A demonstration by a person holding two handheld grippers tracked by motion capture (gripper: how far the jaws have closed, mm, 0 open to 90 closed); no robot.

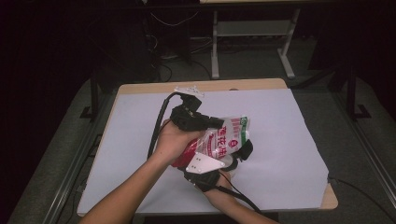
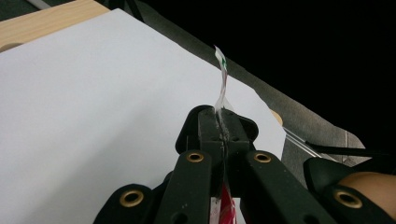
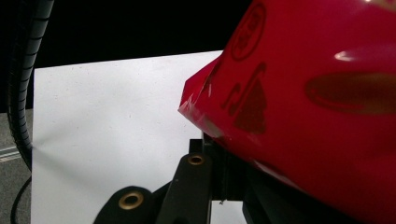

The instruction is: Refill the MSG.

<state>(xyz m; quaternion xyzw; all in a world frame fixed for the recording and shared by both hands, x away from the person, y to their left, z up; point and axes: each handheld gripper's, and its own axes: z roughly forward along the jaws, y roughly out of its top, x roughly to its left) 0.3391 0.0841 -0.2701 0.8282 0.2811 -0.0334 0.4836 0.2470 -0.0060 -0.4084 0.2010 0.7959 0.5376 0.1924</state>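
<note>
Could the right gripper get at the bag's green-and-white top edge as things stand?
Probably not right away. The right gripper is shut on the bag at its red lower part, and the left gripper already pinches the top edge, so it would have to let go first.

Left tongs [image 1: 212, 123] clamped shut, right tongs [image 1: 243, 151] likewise

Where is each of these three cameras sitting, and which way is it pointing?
High view: fixed above the person's side, looking forward and down on the table; both forearms enter from below, left tongs and right tongs holding a red and white bag.
Left gripper view: rides on the left tongs, looking along its black jaws, shut on the bag's thin edge.
Right gripper view: rides on the right tongs, looking along its jaws under the bag's red side.
Shared: all views show the bag and the white table cover.
</note>
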